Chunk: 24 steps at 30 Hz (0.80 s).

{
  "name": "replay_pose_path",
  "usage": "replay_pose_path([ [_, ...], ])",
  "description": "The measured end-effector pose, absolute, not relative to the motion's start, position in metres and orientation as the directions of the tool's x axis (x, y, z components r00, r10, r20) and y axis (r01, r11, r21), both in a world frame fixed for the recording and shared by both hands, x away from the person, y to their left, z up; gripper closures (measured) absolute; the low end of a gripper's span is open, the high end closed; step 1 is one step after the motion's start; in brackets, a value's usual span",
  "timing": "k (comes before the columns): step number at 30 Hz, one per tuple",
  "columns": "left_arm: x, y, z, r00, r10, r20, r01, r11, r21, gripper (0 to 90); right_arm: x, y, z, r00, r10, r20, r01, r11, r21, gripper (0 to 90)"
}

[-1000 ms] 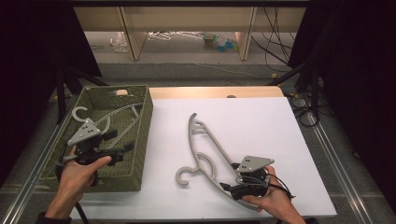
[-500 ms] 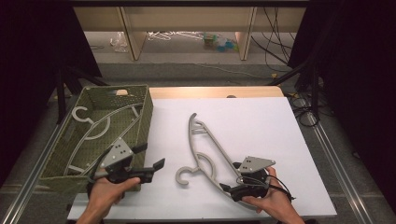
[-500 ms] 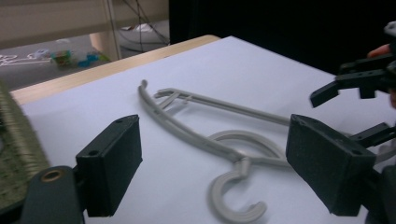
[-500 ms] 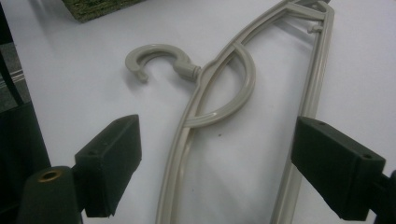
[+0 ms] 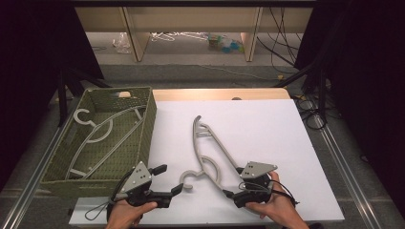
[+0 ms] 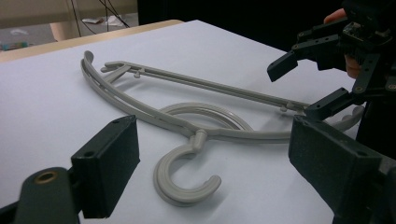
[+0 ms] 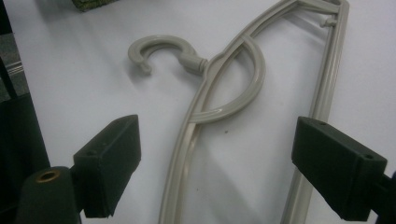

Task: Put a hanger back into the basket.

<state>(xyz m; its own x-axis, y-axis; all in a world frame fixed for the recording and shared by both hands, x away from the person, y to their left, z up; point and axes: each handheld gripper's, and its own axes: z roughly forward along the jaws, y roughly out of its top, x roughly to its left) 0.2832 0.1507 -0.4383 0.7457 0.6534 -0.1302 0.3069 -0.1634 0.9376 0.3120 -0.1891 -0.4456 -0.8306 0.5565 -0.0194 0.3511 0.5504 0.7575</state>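
The grey hanger (image 5: 210, 155) lies flat near the middle of the white table (image 5: 286, 143), released between the wide-open jaws of the right gripper (image 5: 231, 194) at its five-o'clock end. The left gripper (image 5: 169, 180), also open and empty, faces the hook from eight o'clock, probably to take it. At ten o'clock a green basket (image 5: 148, 124) holds another hanger (image 5: 95, 136) (shelving and cables beyond).

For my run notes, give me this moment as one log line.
left gripper: open, near hanger hook | right gripper: open, fingers either side of grey hanger, just opened | hanger flat on white sheet | second hanger in green basket
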Motion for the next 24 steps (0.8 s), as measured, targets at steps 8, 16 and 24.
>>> replay_pose_path([
  [8,0.274,0.157,-0.435,0.749,0.654,-0.107,0.286,-0.172,0.943,15.9,0.312,-0.183,-0.45,-0.832,0.555,-0.012,0.372,0.574,0.729,19.4],
  [16,0.269,0.164,-0.434,0.767,0.636,-0.086,0.267,-0.194,0.944,16.0,0.32,-0.168,-0.459,-0.835,0.55,-0.01,0.409,0.632,0.658,28.0],
  [24,0.268,0.161,-0.436,0.766,0.635,-0.103,0.288,-0.196,0.937,16.1,0.327,-0.155,-0.468,-0.824,0.567,0.005,0.463,0.668,0.582,37.5],
])
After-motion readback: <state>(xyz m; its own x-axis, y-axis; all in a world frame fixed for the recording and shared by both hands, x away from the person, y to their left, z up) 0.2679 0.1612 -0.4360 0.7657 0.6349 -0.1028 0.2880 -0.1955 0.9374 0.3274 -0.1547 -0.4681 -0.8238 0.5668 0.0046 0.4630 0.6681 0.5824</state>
